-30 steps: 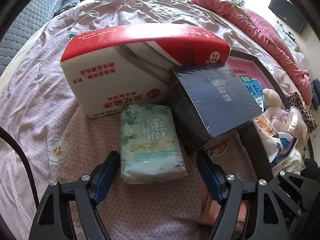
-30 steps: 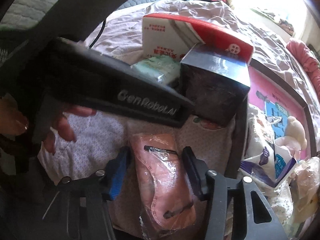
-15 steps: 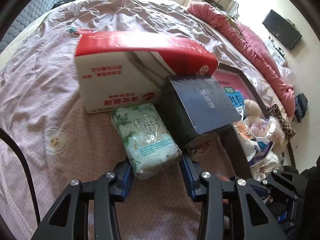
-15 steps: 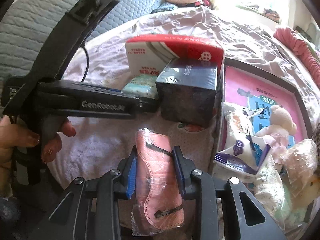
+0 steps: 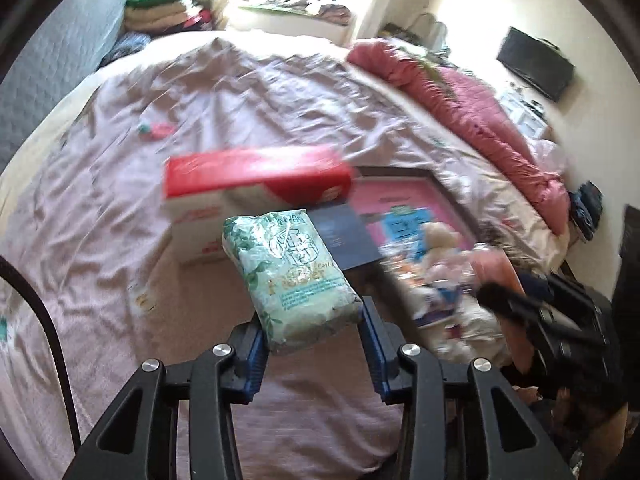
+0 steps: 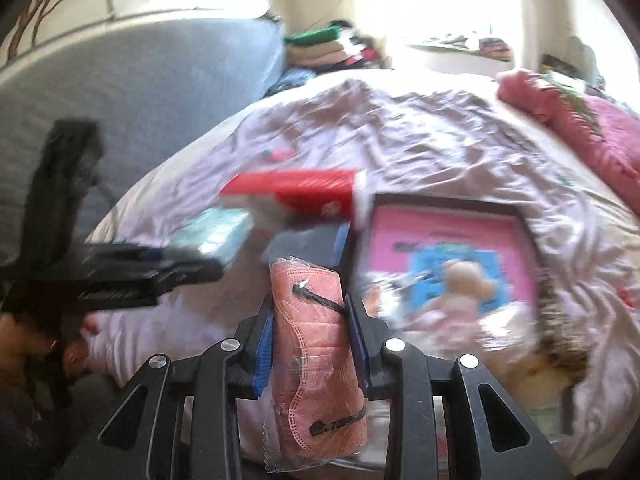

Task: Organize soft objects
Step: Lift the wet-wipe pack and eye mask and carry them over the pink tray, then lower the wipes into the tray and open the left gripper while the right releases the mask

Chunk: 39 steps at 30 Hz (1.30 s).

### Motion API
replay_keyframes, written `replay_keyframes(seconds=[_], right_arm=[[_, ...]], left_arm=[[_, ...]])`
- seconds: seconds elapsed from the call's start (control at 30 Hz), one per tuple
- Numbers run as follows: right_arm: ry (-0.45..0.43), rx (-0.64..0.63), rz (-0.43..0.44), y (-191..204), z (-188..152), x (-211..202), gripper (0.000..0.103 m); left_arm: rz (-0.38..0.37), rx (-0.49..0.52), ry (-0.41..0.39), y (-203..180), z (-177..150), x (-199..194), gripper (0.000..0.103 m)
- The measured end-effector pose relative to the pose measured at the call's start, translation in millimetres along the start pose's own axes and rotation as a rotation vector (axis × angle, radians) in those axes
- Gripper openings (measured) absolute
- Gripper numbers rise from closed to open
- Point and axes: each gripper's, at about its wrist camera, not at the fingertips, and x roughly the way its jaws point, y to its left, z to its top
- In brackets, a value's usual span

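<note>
Both grippers have something in them right now, so I'd call this mid-task, not near the end. The left gripper [image 5: 312, 336] is clamped on a green-and-white tissue pack [image 5: 288, 276], held up off the bed sheet [image 5: 100, 240], in front of the big red-and-white tissue package [image 5: 248, 196]. The right gripper [image 6: 310, 344] is pinched narrow around a pink face mask in a clear wrapper [image 6: 316, 352], also lifted clear of the bed.

What looks sorted already: the red-and-white package and a dark box [image 5: 344, 236] sit side by side on the sheet, the box near and to the right of the package. What's left, as far as I can judge: both held items need a spot, and the black-rimmed tray with the pink picture [image 6: 524, 232] on the right is a jumble, with a small teddy bear [image 6: 464, 280] and a heap of crinkly bags at its near end.

Hard to read: both views are smeared with motion blur, so I can't make out what those bags are, or whether they sit inside the tray or spill over its near edge. Print on the packs is unreadable. The mask's near end is hidden behind the gripper frame.
</note>
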Motion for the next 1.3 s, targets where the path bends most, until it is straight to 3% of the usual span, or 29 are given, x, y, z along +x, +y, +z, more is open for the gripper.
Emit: replay_keyframes(seconds=[0.23,0.47,0.73,1.1,1.3], right_arm=[[-0.091,0.142,-0.081,-62,8,-31,0.034],[-0.084,0.191,-0.102,-88,7,-25,0.034],[-0.053,0.193,-0.101,-91,11,9,0.034],[0.04,0.186,-0.111,-93,3,49,0.036],[0.026,0.175,-0.116,-89,2,50,0.04]], left_arm=[[-0.058,0.096,0.026,-62,12,22,0.042],[-0.097,0.121,0.089,-97,11,67,0.042],[-0.102,0.128,0.137,-107,2,99,0.042],[-0.112,0.14,0.142,-104,2,102,0.043],[-0.109,0.148,0.14,-105,1,102,0.044]])
